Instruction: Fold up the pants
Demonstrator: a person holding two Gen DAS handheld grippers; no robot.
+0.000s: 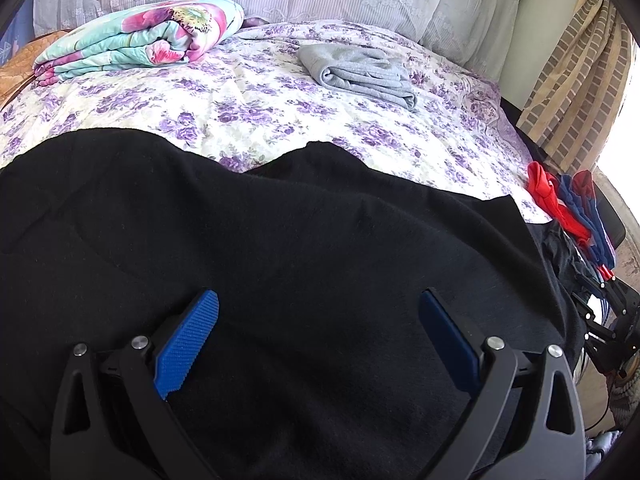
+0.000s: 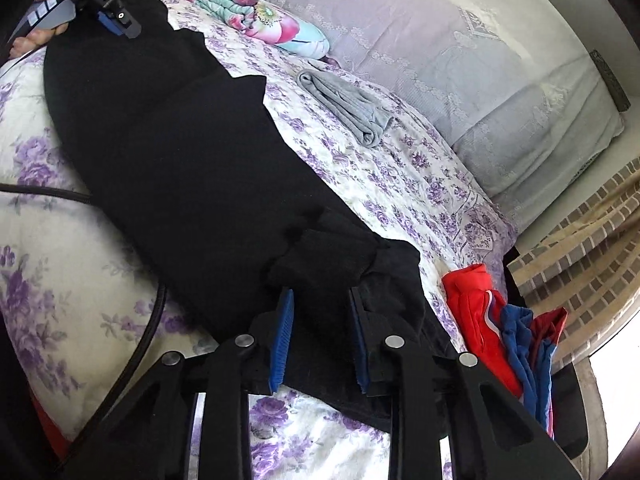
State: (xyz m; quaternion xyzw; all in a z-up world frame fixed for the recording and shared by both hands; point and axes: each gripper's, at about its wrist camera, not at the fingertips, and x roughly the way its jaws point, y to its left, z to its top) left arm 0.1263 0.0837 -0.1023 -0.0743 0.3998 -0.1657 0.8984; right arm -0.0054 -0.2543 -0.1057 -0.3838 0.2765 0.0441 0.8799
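Note:
Black pants (image 1: 280, 240) lie stretched along the bed as one long strip (image 2: 180, 160). My left gripper (image 1: 320, 308) hovers just over the wide end of the pants. It is open wide, with nothing between its blue pads (image 1: 188, 344). In the right wrist view it shows at the strip's far end (image 2: 120, 24), with a hand behind it. My right gripper (image 2: 320, 312) is at the bunched leg ends. Its jaws stand narrow with black cloth lying between the pads (image 2: 282, 340). The left pad's inner face stays bare, so no pinch shows.
A folded grey garment (image 1: 360, 74) and a folded floral quilt (image 1: 136, 40) lie farther up the purple-flowered sheet (image 1: 240, 104). Red and blue clothes (image 2: 492, 320) are piled at the bed's right edge. A black cable (image 2: 80, 196) crosses the sheet on the left.

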